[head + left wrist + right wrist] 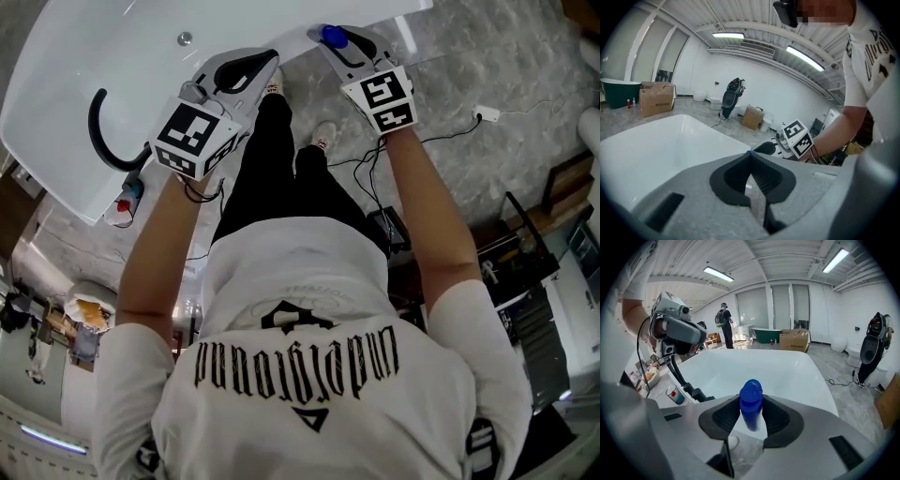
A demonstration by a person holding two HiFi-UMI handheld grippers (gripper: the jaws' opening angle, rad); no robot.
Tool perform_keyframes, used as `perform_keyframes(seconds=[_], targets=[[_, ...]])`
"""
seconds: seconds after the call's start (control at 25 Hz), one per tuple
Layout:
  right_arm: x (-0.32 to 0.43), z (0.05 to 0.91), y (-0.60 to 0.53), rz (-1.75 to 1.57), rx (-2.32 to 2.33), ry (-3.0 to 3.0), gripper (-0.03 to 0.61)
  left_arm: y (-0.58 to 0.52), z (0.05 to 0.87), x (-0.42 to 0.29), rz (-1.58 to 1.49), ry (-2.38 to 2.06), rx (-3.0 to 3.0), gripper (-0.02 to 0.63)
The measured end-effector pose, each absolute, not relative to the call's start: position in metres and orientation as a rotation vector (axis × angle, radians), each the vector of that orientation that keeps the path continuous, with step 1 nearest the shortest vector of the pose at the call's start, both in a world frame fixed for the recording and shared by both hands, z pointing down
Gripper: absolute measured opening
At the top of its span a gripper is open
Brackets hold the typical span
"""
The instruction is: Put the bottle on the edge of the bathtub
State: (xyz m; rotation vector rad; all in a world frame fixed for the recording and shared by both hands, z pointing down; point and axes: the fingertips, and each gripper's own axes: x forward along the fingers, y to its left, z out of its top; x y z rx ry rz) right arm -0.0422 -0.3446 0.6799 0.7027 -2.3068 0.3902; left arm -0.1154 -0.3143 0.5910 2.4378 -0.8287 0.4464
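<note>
Right gripper [751, 420] pinches a blue bottle [751, 399] at the bathtub [787, 366] edge (not yet released); left gripper [751, 164] pressed together, empty.

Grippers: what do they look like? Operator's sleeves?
Left gripper and right gripper: light grey moulded shells, black ribbed pads inside the fingers, each carrying a white cube with black square markers. White short-sleeved T-shirt with black print; thin black band on the left wrist.
</note>
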Motion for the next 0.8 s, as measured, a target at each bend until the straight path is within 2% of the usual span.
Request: perform_keyframes(seconds=[0.8], targets=[[-0.046, 0.706, -0.342, 0.315, 0.647, -2.287, 0.150, -0.304, 0.614, -0.109, 0.488, -0.792, 2.397, 0.015]])
